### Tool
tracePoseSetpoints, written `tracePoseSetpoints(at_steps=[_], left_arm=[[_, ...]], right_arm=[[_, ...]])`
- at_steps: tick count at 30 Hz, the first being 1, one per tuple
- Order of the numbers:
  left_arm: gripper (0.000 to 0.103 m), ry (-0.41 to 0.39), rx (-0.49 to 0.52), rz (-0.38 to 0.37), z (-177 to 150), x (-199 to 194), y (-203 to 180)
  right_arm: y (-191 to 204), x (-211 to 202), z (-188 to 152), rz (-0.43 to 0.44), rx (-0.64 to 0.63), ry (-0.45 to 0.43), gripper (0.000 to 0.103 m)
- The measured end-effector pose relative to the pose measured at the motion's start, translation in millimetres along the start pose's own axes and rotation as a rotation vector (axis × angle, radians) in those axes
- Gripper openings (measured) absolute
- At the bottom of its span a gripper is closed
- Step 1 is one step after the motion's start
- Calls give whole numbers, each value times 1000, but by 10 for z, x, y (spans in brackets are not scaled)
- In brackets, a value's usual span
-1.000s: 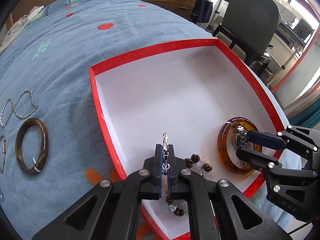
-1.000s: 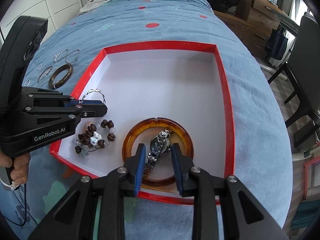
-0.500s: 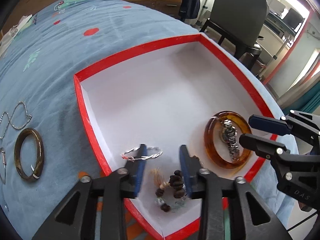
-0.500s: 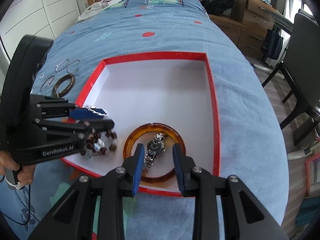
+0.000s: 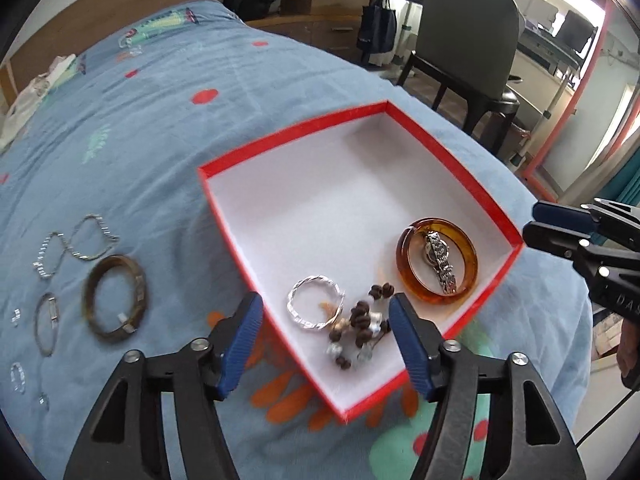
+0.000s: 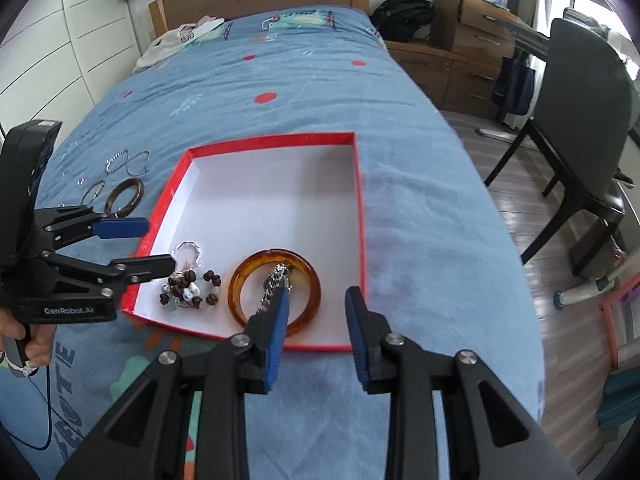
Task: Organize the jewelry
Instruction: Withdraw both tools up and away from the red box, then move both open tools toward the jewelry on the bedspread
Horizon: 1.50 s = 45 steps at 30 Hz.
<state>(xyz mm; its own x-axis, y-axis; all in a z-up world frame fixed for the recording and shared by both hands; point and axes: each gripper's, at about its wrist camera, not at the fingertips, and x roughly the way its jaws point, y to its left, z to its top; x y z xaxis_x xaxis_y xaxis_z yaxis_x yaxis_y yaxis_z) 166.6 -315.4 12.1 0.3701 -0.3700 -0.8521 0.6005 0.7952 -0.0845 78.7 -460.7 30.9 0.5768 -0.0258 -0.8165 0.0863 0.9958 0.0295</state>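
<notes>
A red box with a white inside (image 5: 440, 152) (image 6: 360, 200) lies on the blue bedspread. In it lie an amber bangle (image 5: 470, 256) (image 6: 308, 272) around a silver watch (image 5: 440, 260) (image 6: 276, 276), a brown bead bracelet (image 5: 360, 320) (image 6: 192, 284) and a twisted silver bangle (image 5: 316, 308) (image 6: 188, 250). My left gripper (image 5: 326, 320) (image 6: 154, 244) is open and empty above the box's near left corner. My right gripper (image 6: 318, 308) (image 5: 540, 224) is open and empty above the box's near right edge.
Left of the box on the bedspread lie a dark brown bangle (image 5: 114, 298) (image 6: 124, 196), a silver chain (image 5: 76, 246) (image 6: 126, 160), a thin silver bangle (image 5: 46, 322) (image 6: 93, 191) and small earrings (image 5: 18, 376). A grey chair (image 6: 580, 120) and wooden drawers (image 6: 472, 40) stand right of the bed.
My left gripper opened, dropped the twisted silver bangle into the box and drew back. My right gripper opened wider and pulled back from the watch.
</notes>
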Motion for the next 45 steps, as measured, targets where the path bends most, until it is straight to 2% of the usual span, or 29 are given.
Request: tracePoseSetpoints(at_steps=[5,17,18,21,30,35,39,41,45], left_arm=[[73,-40,-22,29,-143,-384,94],[78,-155,-58,110,-622,-1343,339],[78,-168,-64,122,-689,-1447,387],[78,-200,-87,152,-844,-1706,562],[78,-268,-178,282,-1424,-2441,1250],[78,-285,-215,333,-1746,-2703,1558],[78,-284,-264,370,-1992,-2840,1811],[82,-279,-283,390,-2084,-2872,1912],[83,-278,-322,413,-2221,-2897,2096]], right_arm=[[29,-331,-85,-20,16,-30,28],[368,-1132,-189,-57,27,-123,29],[397,-1179,-193,-58,27,-129,29],[514,-1361,-212,-63,25,-160,42],[988,-1818,-232,-37,-8,-244,44],[1250,-1923,-204,-20,-32,-271,45],[1437,-1937,-182,-6,-40,-298,55],[1512,-1902,-165,10,-41,-303,56],[1678,-1799,-142,34,-60,-302,61]])
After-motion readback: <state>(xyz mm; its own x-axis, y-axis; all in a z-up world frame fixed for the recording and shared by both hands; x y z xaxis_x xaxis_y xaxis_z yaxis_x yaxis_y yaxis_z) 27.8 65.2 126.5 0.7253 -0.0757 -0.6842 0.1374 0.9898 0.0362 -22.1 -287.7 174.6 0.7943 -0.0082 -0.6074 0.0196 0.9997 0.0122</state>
